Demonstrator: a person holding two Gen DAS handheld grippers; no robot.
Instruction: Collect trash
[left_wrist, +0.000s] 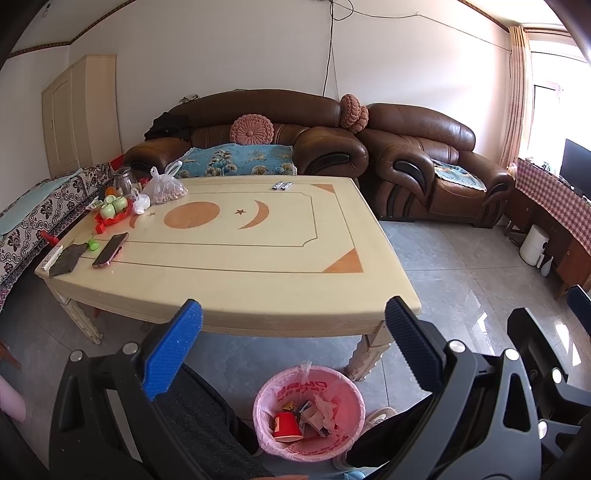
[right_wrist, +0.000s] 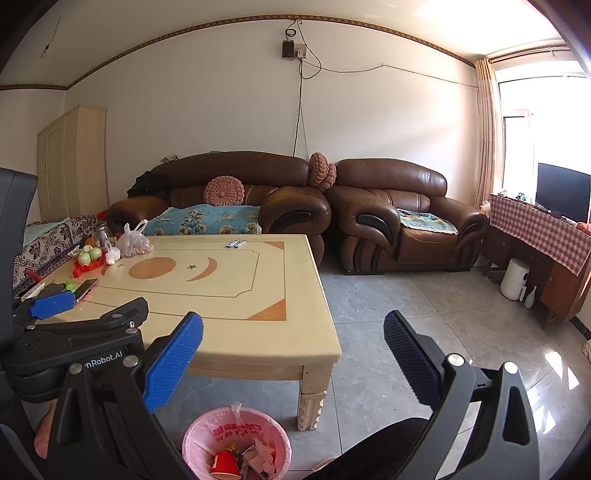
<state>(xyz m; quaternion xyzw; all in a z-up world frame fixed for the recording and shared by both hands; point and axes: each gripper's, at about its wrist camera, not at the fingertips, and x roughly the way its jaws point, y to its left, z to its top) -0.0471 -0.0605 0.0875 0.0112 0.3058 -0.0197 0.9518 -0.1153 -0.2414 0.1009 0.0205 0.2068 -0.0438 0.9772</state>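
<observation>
Below both grippers, pink bin (left_wrist: 308, 413) holds trash | left gripper (left_wrist: 293, 321), right gripper (right_wrist: 293, 332): fingers wide apart, empty | two small wrappers (left_wrist: 282, 185) at counter (left_wrist: 258, 288) far edge, straight ahead of the left, lying crosswise.

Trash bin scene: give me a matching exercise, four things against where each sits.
Things:
1. red paper cup
2. phone
3. bag of nuts
4. round pink cushion

Places:
A. on the sofa
B. inside the trash bin
C. table, near left corner
D. table, far left, by the green cups

Pairs: 1-B, 2-C, 3-D, 4-A
</observation>
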